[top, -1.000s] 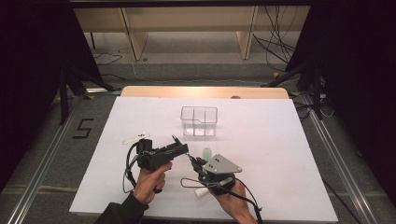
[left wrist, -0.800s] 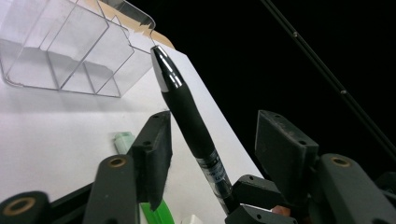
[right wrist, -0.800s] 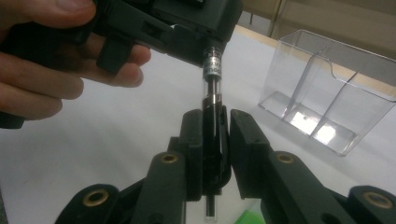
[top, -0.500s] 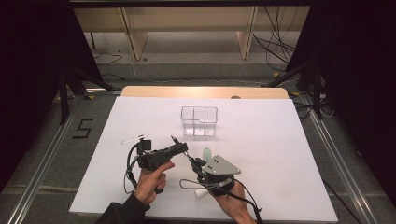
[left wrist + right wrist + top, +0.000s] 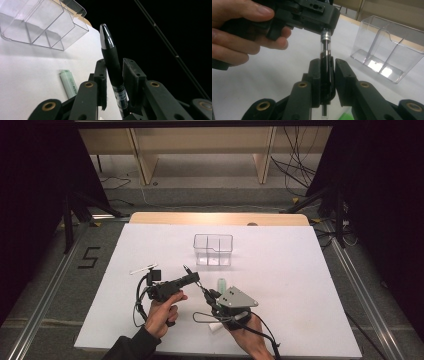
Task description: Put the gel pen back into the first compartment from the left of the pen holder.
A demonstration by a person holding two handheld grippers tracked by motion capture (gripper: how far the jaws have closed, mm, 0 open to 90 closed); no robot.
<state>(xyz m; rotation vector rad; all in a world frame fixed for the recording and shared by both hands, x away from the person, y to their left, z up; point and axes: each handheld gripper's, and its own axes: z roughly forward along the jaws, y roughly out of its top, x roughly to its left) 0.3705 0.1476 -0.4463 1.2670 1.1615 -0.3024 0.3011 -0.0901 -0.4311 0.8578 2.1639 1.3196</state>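
Closing over the last moment, the left tongs [image 5: 192, 280] have drawn their jaws in around a black pen [image 5: 111, 58]; in the left gripper view its silver tip stands up between them, and the jaws sit tight against its barrel, so I judge it grasped. Otherwise little has shifted: both hands sit where they were at the near side of the white counter [image 5: 300, 285].

Meanwhile the right tongs [image 5: 327, 68] are clenched on the same pen's other end, which the right gripper view shows running up from its jaws into the left tongs. So the pen hangs in the air between the two, above the counter, gripped at both ends.

That double hold likely sets up pulling it apart or passing it over. A clear divided box [image 5: 213, 249] waits farther back, and a pale green marker [image 5: 221, 283] lies just beside the hands.
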